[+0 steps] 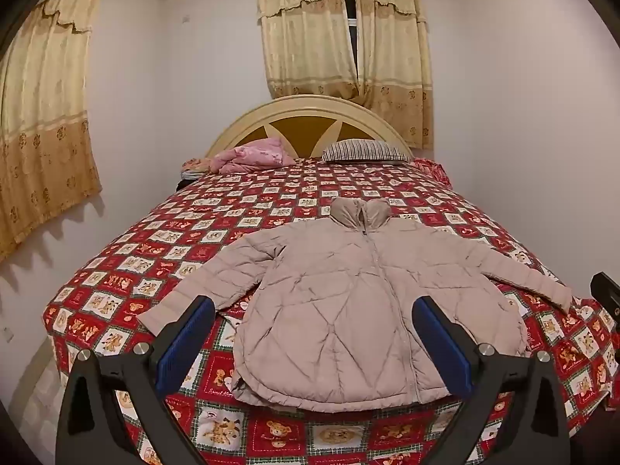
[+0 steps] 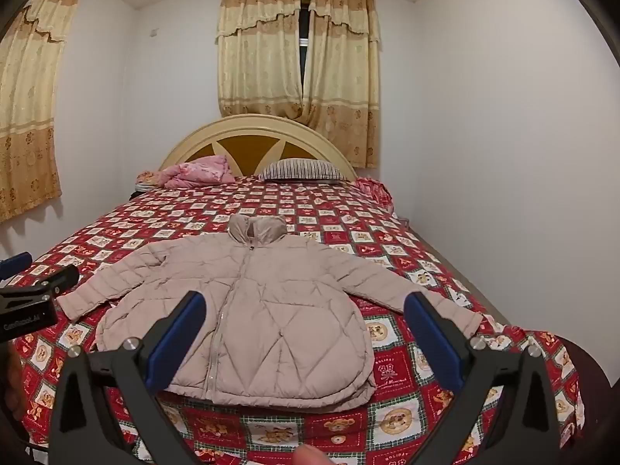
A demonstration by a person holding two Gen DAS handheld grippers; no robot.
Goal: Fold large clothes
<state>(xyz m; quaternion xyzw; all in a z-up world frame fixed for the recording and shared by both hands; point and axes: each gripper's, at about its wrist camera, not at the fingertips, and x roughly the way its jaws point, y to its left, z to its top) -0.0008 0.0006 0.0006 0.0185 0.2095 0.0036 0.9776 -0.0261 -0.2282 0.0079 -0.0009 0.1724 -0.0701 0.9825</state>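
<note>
A pale pink quilted puffer jacket (image 1: 348, 310) lies flat and face up on the bed, zipped, with both sleeves spread out to the sides and its collar toward the headboard. It also shows in the right wrist view (image 2: 267, 317). My left gripper (image 1: 314, 310) is open and empty, held above the near hem of the jacket. My right gripper (image 2: 304, 306) is open and empty too, above the jacket's lower half. The left gripper's side shows at the left edge of the right wrist view (image 2: 35, 294).
The bed has a red patchwork bedspread (image 1: 162, 248) with bear prints. At the headboard (image 1: 310, 116) lie a pink bundle of clothes (image 1: 252, 155) and a striped pillow (image 1: 364, 151). White walls stand close on both sides of the bed.
</note>
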